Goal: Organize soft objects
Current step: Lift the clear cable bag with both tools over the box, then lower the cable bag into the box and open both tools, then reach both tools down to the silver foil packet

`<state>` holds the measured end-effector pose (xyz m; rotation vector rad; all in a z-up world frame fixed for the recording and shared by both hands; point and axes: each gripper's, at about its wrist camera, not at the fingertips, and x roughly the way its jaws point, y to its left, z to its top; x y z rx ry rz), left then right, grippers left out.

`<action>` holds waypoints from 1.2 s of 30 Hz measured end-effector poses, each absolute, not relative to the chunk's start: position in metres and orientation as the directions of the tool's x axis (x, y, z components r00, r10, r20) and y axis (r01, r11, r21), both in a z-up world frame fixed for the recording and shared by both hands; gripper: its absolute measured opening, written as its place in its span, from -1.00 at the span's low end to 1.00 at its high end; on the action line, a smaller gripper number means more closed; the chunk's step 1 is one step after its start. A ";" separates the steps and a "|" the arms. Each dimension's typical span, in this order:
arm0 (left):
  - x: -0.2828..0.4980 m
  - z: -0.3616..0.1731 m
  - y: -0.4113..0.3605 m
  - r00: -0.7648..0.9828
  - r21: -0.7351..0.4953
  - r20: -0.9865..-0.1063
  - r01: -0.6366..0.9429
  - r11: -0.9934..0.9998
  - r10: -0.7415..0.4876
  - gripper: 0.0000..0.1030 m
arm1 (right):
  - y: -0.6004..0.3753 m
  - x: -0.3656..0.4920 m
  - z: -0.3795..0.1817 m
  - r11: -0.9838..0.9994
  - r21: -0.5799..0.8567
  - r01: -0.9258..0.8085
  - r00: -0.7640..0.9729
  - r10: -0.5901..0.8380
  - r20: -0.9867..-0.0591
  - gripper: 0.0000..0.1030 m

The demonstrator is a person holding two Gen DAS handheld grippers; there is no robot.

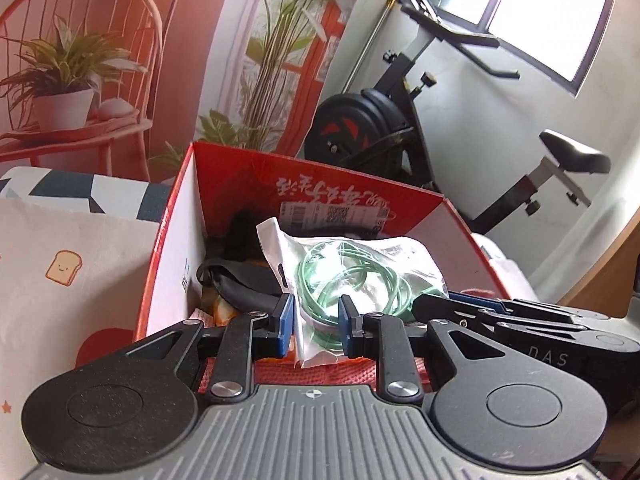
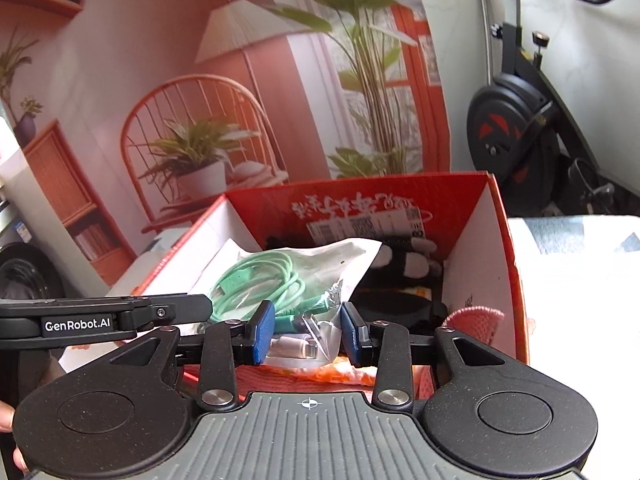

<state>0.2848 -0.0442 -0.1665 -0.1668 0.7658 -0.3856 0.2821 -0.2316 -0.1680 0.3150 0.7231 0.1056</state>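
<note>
Printed backdrop (image 1: pixel 192 40) stands well beyond the fingertips: salmon walls, a spindle-back chair (image 1: pixel 80 40) bearing a potted plant (image 1: pixel 60 80), a tall leafy plant (image 1: pixel 276 60), a pleated lampshade (image 2: pixel 236 32), wooden shelving (image 2: pixel 64 184) (all part of the picture, not real furniture). Past the fingers and to the right, a black exercise bike (image 1: pixel 400 120) with red-marked flywheel and dark saddle stands against a pale wall (image 1: pixel 520 112). Above it, a dark-framed window (image 1: pixel 560 12), blown out by daylight. Left of the fingers, pale cloth (image 1: pixel 60 272) printed with a toast motif; behind it, a navy-and-white geometric fabric (image 1: pixel 72 192).
</note>
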 end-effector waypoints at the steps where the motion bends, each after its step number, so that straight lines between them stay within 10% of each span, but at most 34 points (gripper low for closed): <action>1: 0.286 -0.169 -0.045 0.649 -0.281 -0.651 0.278 0.919 -0.395 -0.51 | -0.233 0.285 -0.172 0.946 0.324 0.021 0.737 0.204 -0.644 -0.34; 13: 0.287 -0.175 -0.043 0.618 -0.257 -0.683 0.297 0.920 -0.390 -0.49 | -0.232 0.281 -0.187 0.967 0.249 0.061 0.680 0.143 -0.720 -0.21; 36: 0.159 -0.162 -0.006 0.617 -0.249 -0.657 0.365 0.897 -0.433 -0.10 | -0.213 0.127 -0.155 0.982 0.190 0.016 0.838 0.091 -0.538 -0.20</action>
